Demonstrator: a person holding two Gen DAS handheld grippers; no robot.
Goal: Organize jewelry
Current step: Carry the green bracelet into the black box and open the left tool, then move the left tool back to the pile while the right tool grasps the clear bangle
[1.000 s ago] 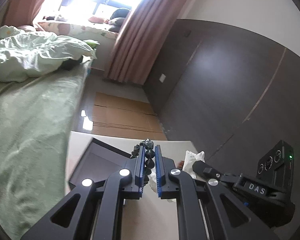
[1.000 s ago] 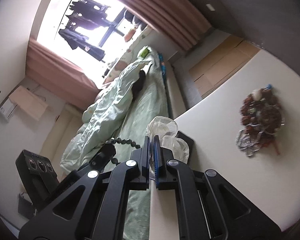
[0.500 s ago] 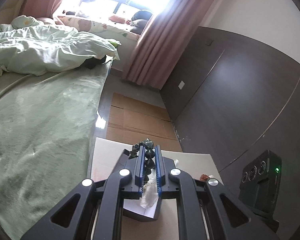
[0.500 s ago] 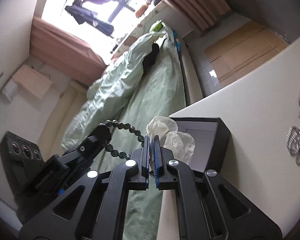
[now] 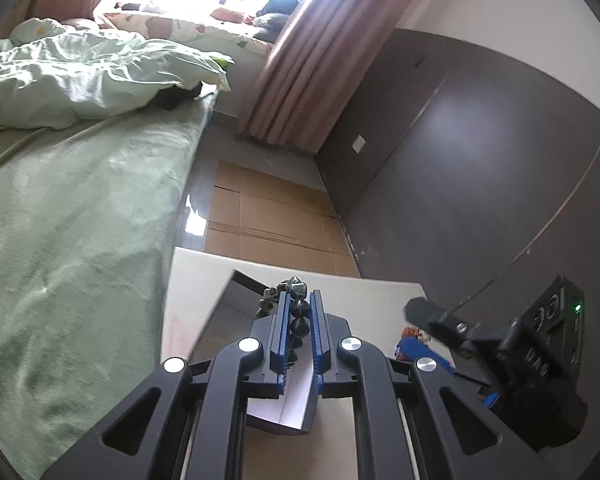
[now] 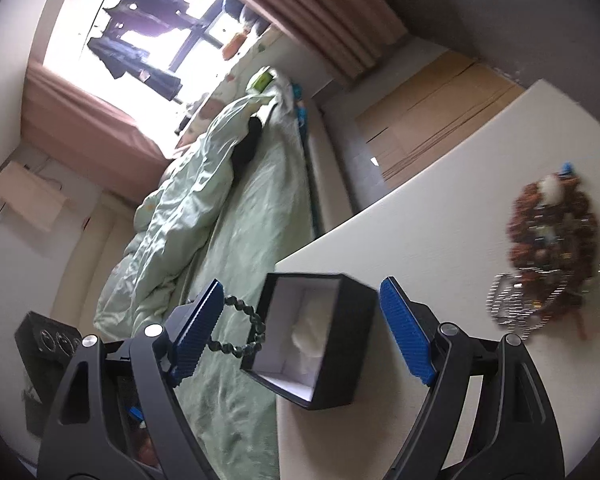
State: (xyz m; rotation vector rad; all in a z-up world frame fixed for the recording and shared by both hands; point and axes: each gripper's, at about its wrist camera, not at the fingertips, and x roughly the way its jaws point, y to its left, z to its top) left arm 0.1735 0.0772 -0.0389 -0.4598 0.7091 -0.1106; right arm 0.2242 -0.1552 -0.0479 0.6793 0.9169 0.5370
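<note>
Left tongs [image 5: 300,320] clamp bead bracelet [image 5: 296,312] above box [image 6: 320,340]; right tongs [image 6: 300,336] spread wide; jewelry pile [image 6: 552,256] blurred, apart.

I count one dark bead bracelet [image 5: 296,312], pinched between my left gripper [image 5: 299,322] pads, and one open black box [image 6: 320,340] at the table's [image 6: 440,208] bed-side edge. One tangled heap of jewelry [image 6: 548,248] lies toward the opposite edge; its pieces blur together uncountably.
</note>
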